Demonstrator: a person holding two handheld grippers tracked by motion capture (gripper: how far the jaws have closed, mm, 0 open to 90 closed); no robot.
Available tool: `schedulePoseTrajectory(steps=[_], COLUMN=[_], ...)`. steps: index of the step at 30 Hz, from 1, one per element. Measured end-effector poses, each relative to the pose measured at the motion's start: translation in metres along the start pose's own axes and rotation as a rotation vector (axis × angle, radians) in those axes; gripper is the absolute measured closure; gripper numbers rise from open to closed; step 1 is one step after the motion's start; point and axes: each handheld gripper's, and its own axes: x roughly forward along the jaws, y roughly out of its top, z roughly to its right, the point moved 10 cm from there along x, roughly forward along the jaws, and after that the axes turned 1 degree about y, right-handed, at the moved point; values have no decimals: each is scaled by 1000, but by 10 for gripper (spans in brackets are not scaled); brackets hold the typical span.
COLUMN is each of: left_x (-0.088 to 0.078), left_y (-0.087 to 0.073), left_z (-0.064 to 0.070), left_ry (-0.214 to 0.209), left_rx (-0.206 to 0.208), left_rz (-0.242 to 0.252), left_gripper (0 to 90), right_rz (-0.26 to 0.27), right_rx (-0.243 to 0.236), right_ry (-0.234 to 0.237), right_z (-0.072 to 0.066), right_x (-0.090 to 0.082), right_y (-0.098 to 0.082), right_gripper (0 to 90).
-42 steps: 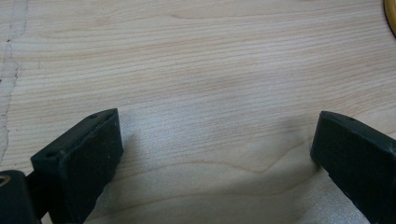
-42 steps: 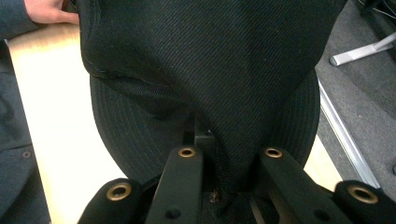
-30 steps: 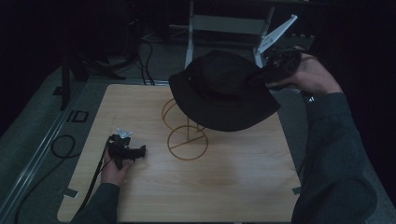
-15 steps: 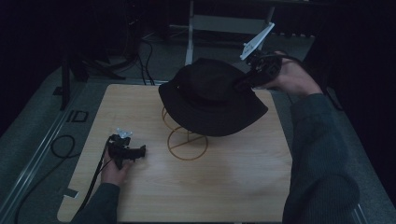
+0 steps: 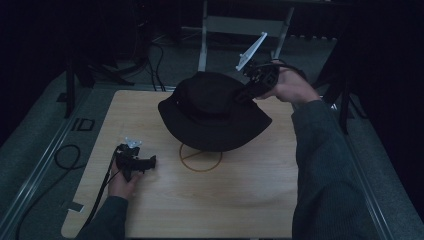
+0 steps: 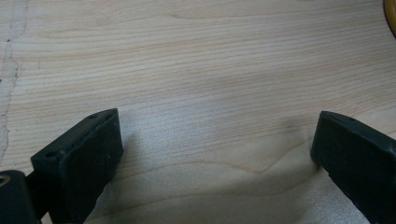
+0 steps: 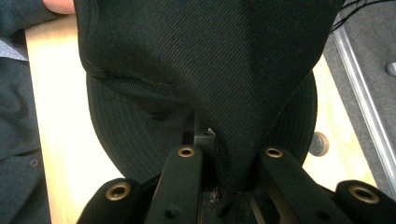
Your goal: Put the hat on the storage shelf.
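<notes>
A black wide-brimmed hat (image 5: 214, 112) hangs above the middle of the pale wooden worktop (image 5: 240, 200), lifted clear of the surface and tilted, its crown toward the far side. The right tongs (image 5: 245, 94) grip it at the far right of the crown; the person's right hand (image 5: 290, 87) holds the tool up over the far right part of the worktop, and a grey three-cornered plate (image 5: 251, 51) juts up from the top of it. In the right gripper view the two black jaws have closed in on a bunched fold of the hat's dark twill (image 7: 210, 70), with the fabric pinched between them and the brim spreading out beyond.

Directly below the hat, a ring of yellowish wire (image 5: 200, 157) lies on the wood, its near half showing under the brim.

The left tongs (image 5: 150, 161) lie low at the near left of the worktop, held in the left hand (image 5: 125, 182), well apart from the hat. A black cable (image 5: 102, 187) trails back from them along the forearm. In the left gripper view the jaws stand wide apart with nothing but bare wood grain (image 6: 210, 84) between them, and a sliver of the yellow ring shows at the top right corner.

Another cable loop (image 5: 67, 157) sits on the grey floor left of the worktop.
</notes>
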Motion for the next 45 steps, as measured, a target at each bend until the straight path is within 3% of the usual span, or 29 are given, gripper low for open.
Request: schedulePoseTrajectory(steps=[7, 17, 22, 29, 30, 39, 42, 45], left_x=[0, 0, 0, 0, 0, 0, 0, 0], left_y=[0, 0, 0, 0, 0, 0, 0, 0], left_z=[0, 0, 0, 0, 0, 0, 0, 0], left_ry=[0, 0, 0, -1, -1, -1, -1, -1], left_rx=[0, 1, 0, 4, 4, 4, 5, 4], left_rz=[0, -1, 0, 2, 2, 2, 1, 1], left_gripper=[25, 25, 25, 25, 25, 25, 25, 25], right_rz=[-15, -48, -64, -99, -95, -76, -75, -73], right_rx=[17, 3, 6, 58, 55, 103, 109, 118], right_ry=[12, 31, 50, 42, 24, -16, -23, -22], right_z=[1, -6, -8, -6, -6, -1, -1, -3], right_x=[17, 34, 40, 39, 37, 29, 27, 26], right_y=[3, 8, 8, 1, -1, -15, -19, -24], right_gripper=[836, 776, 621, 436, 343, 268, 271, 335])
